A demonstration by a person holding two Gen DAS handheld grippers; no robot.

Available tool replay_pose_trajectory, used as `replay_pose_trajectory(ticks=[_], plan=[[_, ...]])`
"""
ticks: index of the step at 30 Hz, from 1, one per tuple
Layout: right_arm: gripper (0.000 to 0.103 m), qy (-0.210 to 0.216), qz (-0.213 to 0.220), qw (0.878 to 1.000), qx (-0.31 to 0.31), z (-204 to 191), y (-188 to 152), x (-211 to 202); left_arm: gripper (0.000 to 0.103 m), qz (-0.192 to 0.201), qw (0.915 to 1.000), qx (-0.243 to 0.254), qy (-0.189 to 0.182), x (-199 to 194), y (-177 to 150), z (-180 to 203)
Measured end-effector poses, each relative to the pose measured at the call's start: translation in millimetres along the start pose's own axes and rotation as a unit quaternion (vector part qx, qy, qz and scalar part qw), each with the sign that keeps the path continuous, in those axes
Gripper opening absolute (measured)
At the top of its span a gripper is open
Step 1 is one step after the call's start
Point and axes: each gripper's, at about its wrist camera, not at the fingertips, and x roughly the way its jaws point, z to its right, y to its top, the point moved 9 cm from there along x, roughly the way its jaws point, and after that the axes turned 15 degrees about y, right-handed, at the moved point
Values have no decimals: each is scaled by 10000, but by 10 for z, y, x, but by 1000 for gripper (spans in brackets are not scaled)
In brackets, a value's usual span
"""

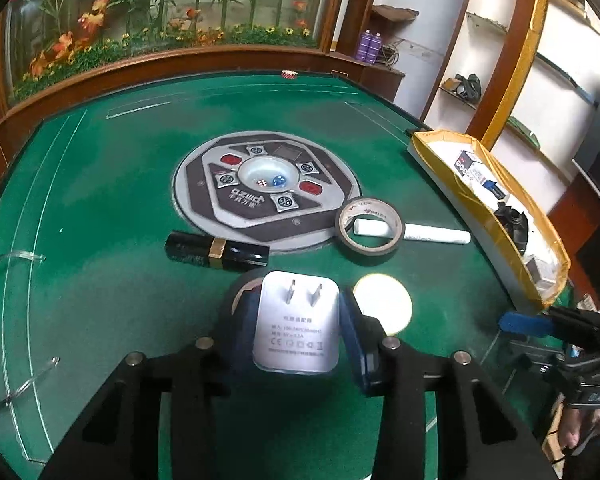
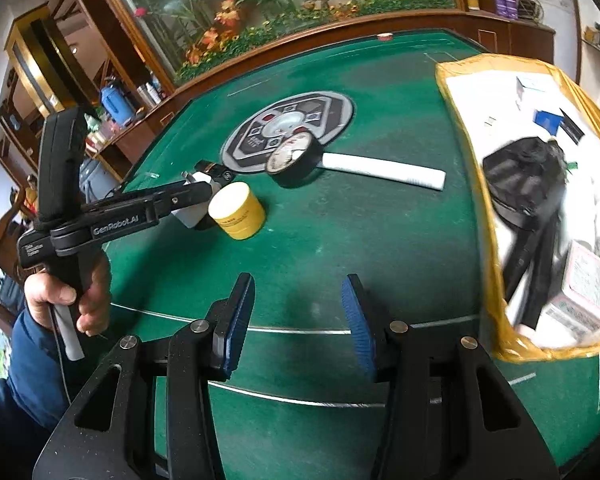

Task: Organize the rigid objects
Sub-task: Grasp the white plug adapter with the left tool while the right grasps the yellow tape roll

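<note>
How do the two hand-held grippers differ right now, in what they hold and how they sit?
The left hand-held gripper is closed on a white plug adapter, prongs facing away from the camera; the right hand-held gripper has nothing between its blue pads. The left's pads press the adapter's sides; the right's pads stand apart over bare green felt. Both are black with blue pads and point down at the table.

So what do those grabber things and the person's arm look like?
Both grippers, left and right, are black plastic with silver bolts and ribbed blue pads on the fingers. The left one has white "GenRobot.AI" lettering, a pistol handle and a thin cable. The sleeve is blue.
</note>
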Motion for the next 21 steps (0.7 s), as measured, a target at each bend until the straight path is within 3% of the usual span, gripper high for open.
replay_pose_trajectory(ticks=[2,5,10,16,21], plan=[[46,-59,-70,9998,-194,-76,61,59,42,17,10000,-63,-61,-89,-13,-47],[59,-76,-246,9982,-542,-221,139,189,41,8,9999,8,-121,-222,-148,-129],[59,-50,-394,9950,-918,-376,288,473,41,-200,9994,42,-270,-216,-376,-207],[59,-319,-618,9883,-1354,-502,371,851,41,-338,9993,-39,-121,-94,-382,-252],[56,-524,-714,9870,-1341,-414,381,1032,42,-330,9994,61,-53,-65,-403,-248]])
